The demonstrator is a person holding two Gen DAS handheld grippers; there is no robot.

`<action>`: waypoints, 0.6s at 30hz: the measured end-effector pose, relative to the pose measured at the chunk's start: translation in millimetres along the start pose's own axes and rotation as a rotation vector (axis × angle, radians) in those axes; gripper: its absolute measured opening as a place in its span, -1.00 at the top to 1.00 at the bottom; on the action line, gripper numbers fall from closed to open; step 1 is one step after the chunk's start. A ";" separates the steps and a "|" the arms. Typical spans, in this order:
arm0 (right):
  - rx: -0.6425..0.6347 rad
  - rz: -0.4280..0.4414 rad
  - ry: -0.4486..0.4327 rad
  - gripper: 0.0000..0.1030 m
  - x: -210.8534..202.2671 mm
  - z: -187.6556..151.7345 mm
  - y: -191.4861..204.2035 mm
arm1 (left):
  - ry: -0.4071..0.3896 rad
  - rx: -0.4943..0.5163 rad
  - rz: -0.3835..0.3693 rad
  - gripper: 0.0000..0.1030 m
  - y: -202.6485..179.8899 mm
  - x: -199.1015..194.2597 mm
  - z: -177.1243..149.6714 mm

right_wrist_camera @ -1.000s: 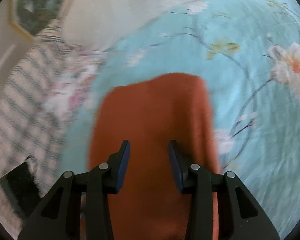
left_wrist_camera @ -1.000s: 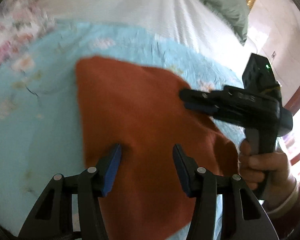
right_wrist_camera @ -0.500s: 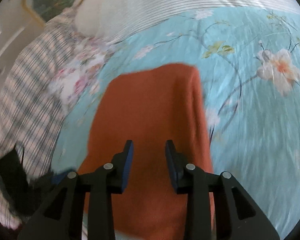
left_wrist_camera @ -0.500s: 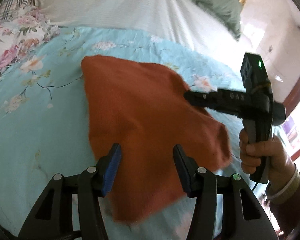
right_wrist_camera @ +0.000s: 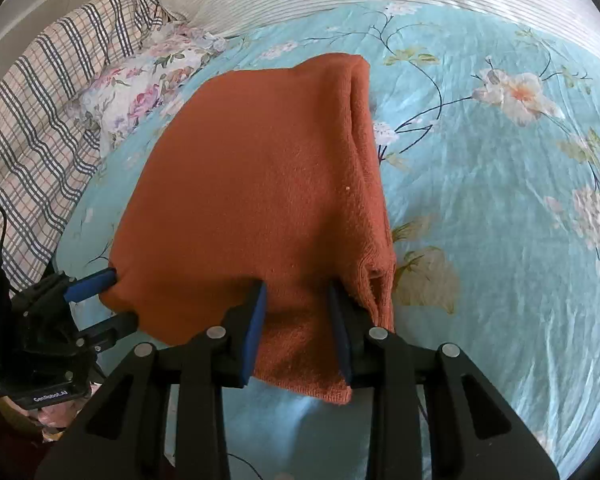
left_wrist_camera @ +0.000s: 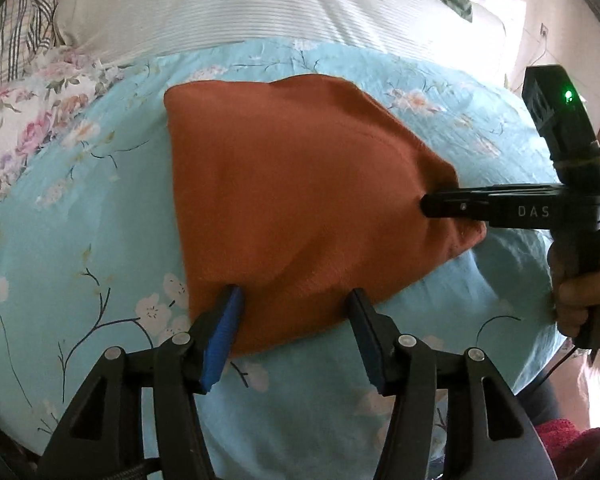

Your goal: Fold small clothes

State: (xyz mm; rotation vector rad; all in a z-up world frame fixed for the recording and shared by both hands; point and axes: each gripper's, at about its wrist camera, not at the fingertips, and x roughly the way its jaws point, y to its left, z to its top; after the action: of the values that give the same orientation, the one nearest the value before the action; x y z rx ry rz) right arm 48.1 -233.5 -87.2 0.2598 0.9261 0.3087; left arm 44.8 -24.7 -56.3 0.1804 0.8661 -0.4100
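Partly lifted, orange cloth hides bedspread — grip unclear.

Bed w/ blue floral quilt, striped white sheet, plaid blanket; pale wall, daylight.

Black left claw, blue pads; right claw lettered "DAS".

Orange cloth on floral bedspread, hand-held grippers at edges.
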 end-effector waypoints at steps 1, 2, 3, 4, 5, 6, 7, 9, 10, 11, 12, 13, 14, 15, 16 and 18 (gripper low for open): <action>0.004 0.000 -0.002 0.37 -0.8 -1.4 -0.1 | 0.002 -0.013 -0.008 -0.10 2.1 -0.3 -0.7; 0.007 0.001 -0.003 0.37 -1.8 -2.2 -1.4 | 0.003 -0.023 -0.017 -0.10 3.6 -1.0 -1.8; 0.012 0.001 -0.005 0.37 -3.1 -2.7 -2.4 | 0.007 -0.035 -0.028 -0.10 6.6 -1.6 -2.6; 0.017 0.002 -0.006 0.37 -4.8 -3.9 -3.6 | 0.010 -0.045 -0.039 -0.10 9.3 -2.4 -3.5; 0.022 0.005 -0.007 0.37 -5.7 -4.8 -4.7 | 0.012 -0.050 -0.045 -0.10 10.2 -3.0 -4.2; 0.031 0.006 -0.007 0.37 -7.2 -5.6 -6.0 | 0.015 -0.054 -0.048 -0.10 11.1 -4.1 -5.1; 0.035 0.005 -0.005 0.37 -7.8 -5.8 -7.4 | 0.016 -0.059 -0.052 -0.10 11.8 -5.3 -5.7; 0.042 0.001 -0.005 0.36 -10.2 -6.7 -6.7 | 0.020 -0.068 -0.054 -0.10 12.5 -5.5 -4.7; 0.044 -0.004 -0.004 0.35 -11.5 -7.5 -6.5 | 0.021 -0.073 -0.055 -0.10 12.9 -5.4 -4.2; 0.046 -0.006 -0.003 0.33 -12.8 -7.5 -6.9 | 0.024 -0.078 -0.054 -0.10 13.5 -4.9 -3.3; 0.051 -0.007 -0.003 0.33 -15.4 -8.5 -6.1 | 0.028 -0.085 -0.056 -0.10 14.1 -6.0 -3.3; 0.056 -0.013 -0.001 0.32 -18.8 -9.6 -5.4 | 0.029 -0.092 -0.059 -0.10 14.9 -7.4 -2.9; 0.059 -0.015 0.000 0.32 -20.8 -10.6 -5.4 | 0.031 -0.103 -0.060 -0.10 16.6 -9.8 -2.6; 0.066 -0.019 0.001 0.31 -24.3 -11.6 -5.0 | 0.032 -0.113 -0.060 -0.10 18.2 -11.5 -2.7; 0.072 -0.025 0.000 0.29 -28.2 -12.7 -4.7 | 0.035 -0.132 -0.056 -0.10 21.6 -14.2 -2.6; 0.072 -0.047 -0.010 -0.13 -38.8 -15.0 -0.9 | 0.037 -0.180 -0.043 -0.10 29.2 -20.6 -3.1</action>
State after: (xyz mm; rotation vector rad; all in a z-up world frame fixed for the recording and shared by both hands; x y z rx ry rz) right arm 14.2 -247.4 -67.6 0.3049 0.9329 0.2303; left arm 43.0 8.4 -42.7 0.0030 0.9393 -0.3676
